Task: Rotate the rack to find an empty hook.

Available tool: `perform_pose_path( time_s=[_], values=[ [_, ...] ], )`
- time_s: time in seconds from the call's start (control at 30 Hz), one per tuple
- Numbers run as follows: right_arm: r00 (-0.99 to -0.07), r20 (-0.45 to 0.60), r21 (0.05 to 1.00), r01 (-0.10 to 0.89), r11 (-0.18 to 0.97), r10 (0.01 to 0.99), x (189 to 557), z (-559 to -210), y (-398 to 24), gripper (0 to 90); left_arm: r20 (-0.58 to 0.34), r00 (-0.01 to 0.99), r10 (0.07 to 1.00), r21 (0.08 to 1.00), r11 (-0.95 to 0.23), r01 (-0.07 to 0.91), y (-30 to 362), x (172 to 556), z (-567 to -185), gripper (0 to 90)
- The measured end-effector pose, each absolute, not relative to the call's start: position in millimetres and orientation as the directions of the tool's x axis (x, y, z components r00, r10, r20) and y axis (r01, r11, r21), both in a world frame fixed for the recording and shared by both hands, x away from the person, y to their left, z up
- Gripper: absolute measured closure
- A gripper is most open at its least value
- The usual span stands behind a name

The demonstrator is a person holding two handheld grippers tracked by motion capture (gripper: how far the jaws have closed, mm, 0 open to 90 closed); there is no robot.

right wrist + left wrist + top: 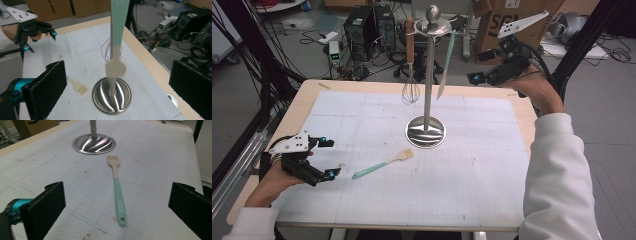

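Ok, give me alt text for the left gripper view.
A basting brush with a teal handle lies flat on the gridded mat, straight ahead between the left gripper's open jaws. Beyond its bristles stands the metal stand's round base.

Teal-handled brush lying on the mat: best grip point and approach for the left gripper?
Grip the brush at mid-handle, coming straight down from above. It lies flat, handle end toward the left gripper, so nothing fits under it; jaws should straddle the narrow handle crosswise. The bristle head nearer the stand base is wider and softer.
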State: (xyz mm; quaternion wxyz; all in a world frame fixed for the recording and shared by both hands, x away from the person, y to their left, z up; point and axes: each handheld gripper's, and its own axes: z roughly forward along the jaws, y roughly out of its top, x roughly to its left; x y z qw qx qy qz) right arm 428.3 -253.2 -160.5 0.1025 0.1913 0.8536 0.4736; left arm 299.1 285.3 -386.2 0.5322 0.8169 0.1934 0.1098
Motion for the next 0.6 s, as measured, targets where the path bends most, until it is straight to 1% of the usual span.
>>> perform_pose_path(
  time_s=[0.13, 0.2, 0.3, 0.33, 0.4, 0.43, 0.53, 0.6],
  values=[
    [-0.898, 0.021, 0.858, 0.242, 0.454, 0.439, 428, -152, -255, 0.5, -0.026, 0.901, 0.432, 0.913, -0.357, 0.197, 286, 299, -386, 1.7],
    [-0.898, 0.014, 0.859, 0.235, 0.454, 0.439, 429, -147, -256, 4.7, -0.024, 0.902, 0.432, 0.912, -0.360, 0.196, 286, 299, -386, 1.7],
    [-0.894, 0.005, 0.861, 0.231, 0.452, 0.448, 430, -142, -257, 5.9, -0.029, 0.902, 0.430, 0.914, -0.353, 0.199, 286, 299, -386, 1.7],
    [-0.894, 0.002, 0.861, 0.230, 0.454, 0.449, 430, -141, -258, 7.9, -0.029, 0.904, 0.426, 0.913, -0.356, 0.197, 286, 299, -386, 1.7],
    [-0.893, 0.003, 0.862, 0.230, 0.452, 0.449, 431, -137, -259, 15.5, -0.029, 0.907, 0.421, 0.914, -0.357, 0.195, 286, 299, -386, 1.7],
    [-0.893, 0.001, 0.864, 0.228, 0.450, 0.449, 431, -136, -259, 15.8, -0.030, 0.908, 0.419, 0.914, -0.357, 0.195, 286, 299, -386, 1.7],
    [-0.899, 0.010, 0.857, 0.233, 0.460, 0.437, 433, -132, -259, 25.1, -0.032, 0.909, 0.416, 0.916, -0.351, 0.193, 287, 299, -385, 1.7],
    [-0.901, 0.015, 0.855, 0.237, 0.461, 0.434, 434, -129, -260, 36.7, -0.037, 0.907, 0.419, 0.918, -0.345, 0.197, 288, 299, -385, 1.7]
  ],
)
